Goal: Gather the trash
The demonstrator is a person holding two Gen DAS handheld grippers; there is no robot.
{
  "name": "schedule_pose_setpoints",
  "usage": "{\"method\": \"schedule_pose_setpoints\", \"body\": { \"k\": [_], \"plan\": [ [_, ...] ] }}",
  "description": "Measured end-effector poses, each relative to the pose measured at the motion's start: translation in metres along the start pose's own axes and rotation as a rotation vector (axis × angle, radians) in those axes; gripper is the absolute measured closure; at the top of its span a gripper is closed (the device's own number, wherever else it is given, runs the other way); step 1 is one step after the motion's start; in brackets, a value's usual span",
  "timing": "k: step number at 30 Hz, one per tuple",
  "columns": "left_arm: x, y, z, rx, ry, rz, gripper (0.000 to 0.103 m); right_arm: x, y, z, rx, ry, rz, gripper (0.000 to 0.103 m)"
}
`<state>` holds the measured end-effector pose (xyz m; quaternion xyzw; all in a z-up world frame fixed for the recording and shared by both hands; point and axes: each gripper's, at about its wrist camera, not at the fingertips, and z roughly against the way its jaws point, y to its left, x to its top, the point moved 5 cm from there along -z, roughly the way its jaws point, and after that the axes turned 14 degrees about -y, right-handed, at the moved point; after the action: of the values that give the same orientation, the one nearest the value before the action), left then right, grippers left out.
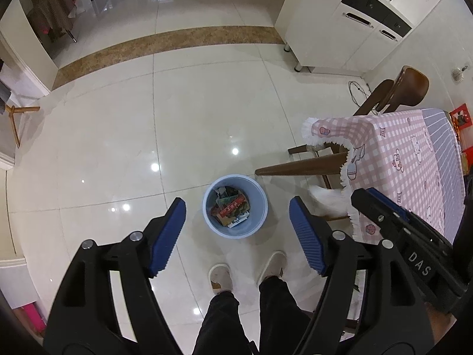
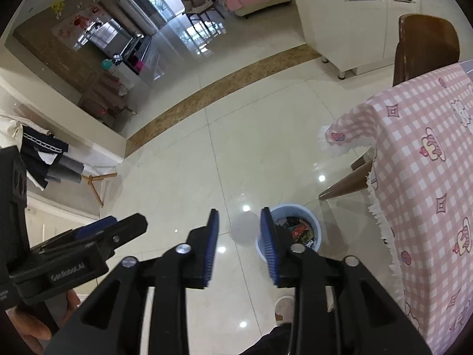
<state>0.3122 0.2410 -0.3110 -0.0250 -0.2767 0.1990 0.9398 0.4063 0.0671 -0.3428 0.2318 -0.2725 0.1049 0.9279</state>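
a: slippers (image 1: 220, 278) lowest in the left wrist view, ours, pale, planted on the glossy floor tiles (image 1: 118, 148) under dark trouser legs. left gripper (image 1: 238, 207) above them, blue pads spread wide, nothing between.

b: we note the right gripper (image 2: 239, 216) too, its jaws parted to a narrower gap, also gripping nothing. the left unit's body shows at the left edge of the right wrist view.

a: next out, the bin (image 1: 235, 206), light blue, round, upright on the tiles just beyond our toes. trash (image 1: 232, 208) sits inside it: crumpled wrappers and printed packets, red and dark.

b: from the right wrist the bin (image 2: 307, 216) is half hidden behind the right-hand pad.

a: beside it, to the right, a table under a pink checked cloth (image 1: 408, 159) with a fringed hem, one wooden leg (image 1: 301, 169) slanting toward the bin.

b: farther, a wooden chair (image 1: 405, 88), then a white cabinet (image 1: 340, 29). a brown stone strip (image 1: 165, 46) crosses the floor beyond.
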Motion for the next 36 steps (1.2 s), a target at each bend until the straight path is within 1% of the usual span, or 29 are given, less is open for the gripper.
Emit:
{"method": "schedule_pose_setpoints", "body": {
  "k": [8, 12, 15, 17, 20, 24, 26, 29, 31, 36],
  "plan": [
    [0.000, -0.004, 0.021, 0.003, -0.036, -0.041, 0.029, -0.002, 0.005, 0.027, -0.013, -0.044, -0.001, 0.069],
    [-0.002, -0.013, 0.038, 0.004, -0.067, -0.056, 0.029, -0.006, 0.002, 0.049, -0.023, -0.064, 0.000, 0.067],
    [-0.003, -0.025, 0.055, 0.003, -0.106, -0.080, 0.027, -0.008, -0.002, 0.073, -0.042, -0.098, 0.015, 0.064],
    [-0.005, -0.037, 0.070, 0.002, -0.139, -0.102, 0.027, -0.008, -0.006, 0.092, -0.053, -0.127, 0.026, 0.063],
    [-0.009, -0.054, 0.091, -0.005, -0.177, -0.128, 0.025, -0.012, -0.012, 0.126, -0.076, -0.182, 0.057, 0.057],
    [-0.023, -0.085, 0.129, -0.024, -0.253, -0.163, 0.023, -0.020, -0.023, 0.170, -0.098, -0.249, 0.077, 0.051],
    [-0.033, -0.099, 0.148, -0.037, -0.286, -0.177, 0.022, -0.028, -0.033, 0.199, -0.118, -0.292, 0.086, 0.049],
    [-0.054, -0.120, 0.179, -0.050, -0.328, -0.195, 0.020, -0.038, -0.045, 0.241, -0.134, -0.355, 0.095, 0.042],
    [-0.069, -0.133, 0.200, -0.058, -0.362, -0.202, 0.020, -0.048, -0.054, 0.270, -0.151, -0.402, 0.110, 0.036],
    [-0.108, -0.157, 0.247, -0.078, -0.447, -0.220, 0.015, -0.073, -0.069, 0.333, -0.173, -0.486, 0.140, 0.028]
  ]
}}
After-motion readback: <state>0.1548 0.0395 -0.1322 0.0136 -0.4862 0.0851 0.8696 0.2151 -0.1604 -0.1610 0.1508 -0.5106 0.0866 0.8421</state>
